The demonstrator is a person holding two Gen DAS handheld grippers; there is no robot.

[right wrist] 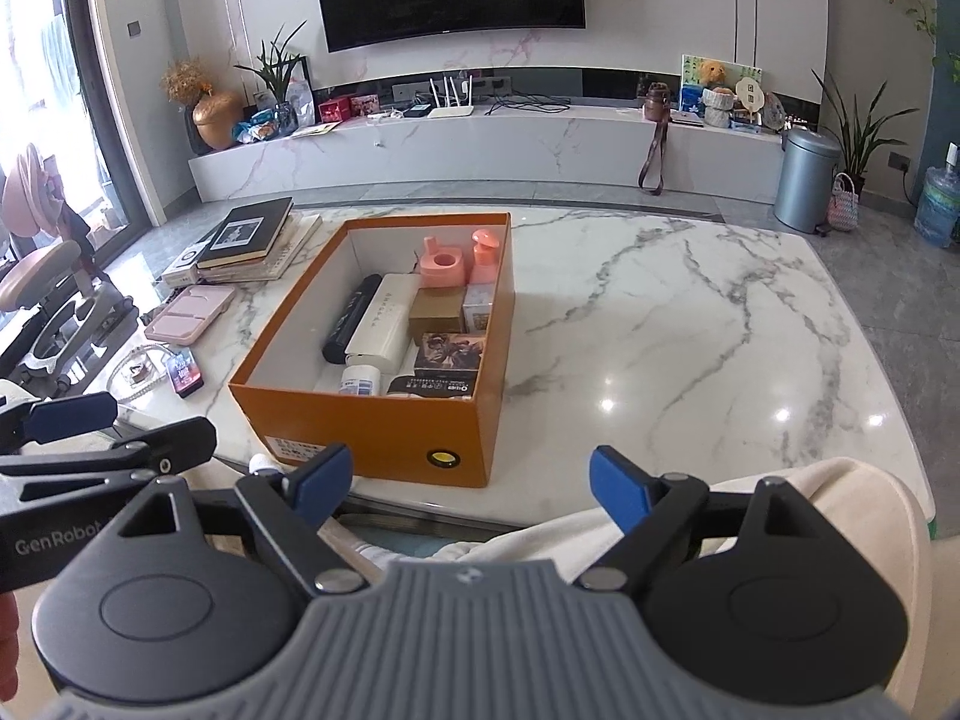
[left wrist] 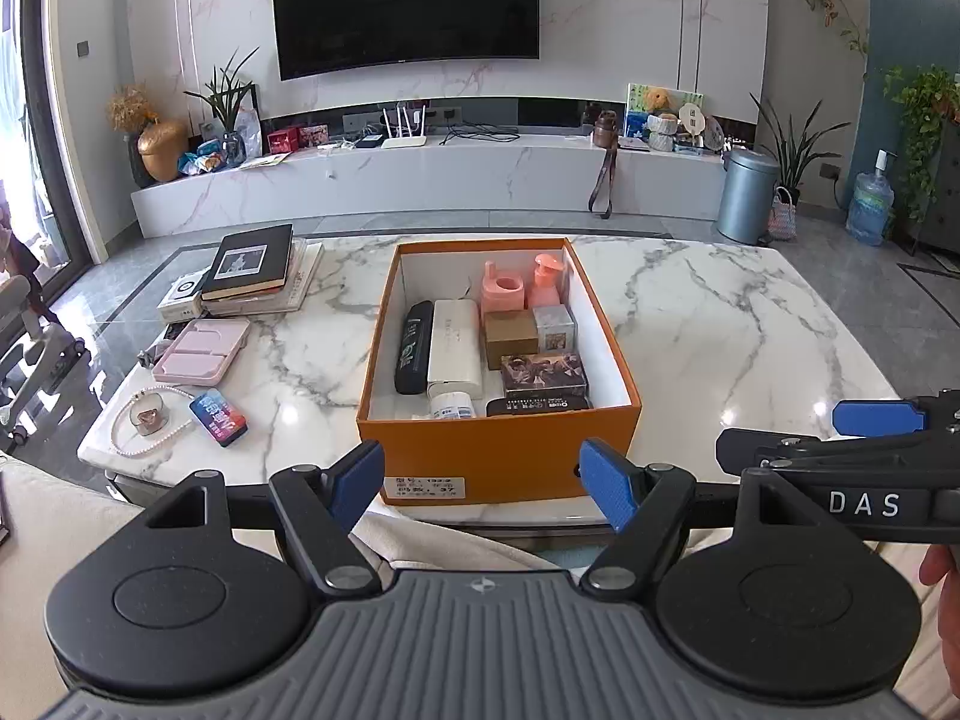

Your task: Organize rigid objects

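Rigid objects of the task lay mostly inside an orange box with no lid, which stood on the near half of a white marble table, close to the table's front edge. The table was the largest thing and its right half was bare stone. Inside the box, on its left side, a long white case lay beside a black case, the two touching along their length. At the far end stood a pink holder and a pink pump bottle, side by side. In front of them were a brown carton and a small silver carton, then a dark printed carton, and at the near wall a flat black pack and a white bottle lying on its side. Outside the box, on the left part of the table, a black book lay on top of a stack of papers; nearer was a pink tray, then a colourful card pack and a string of pearls around a small heart-shaped thing — all well apart from the box. The left gripper hovered before the box's near wall, its blue pads spread wide with nothing between them. The right gripper was just beside it, over the table's front edge; its jaws also stood wide and held nothing. Under both grippers a white cloth was seen — I cannot tell what it was.
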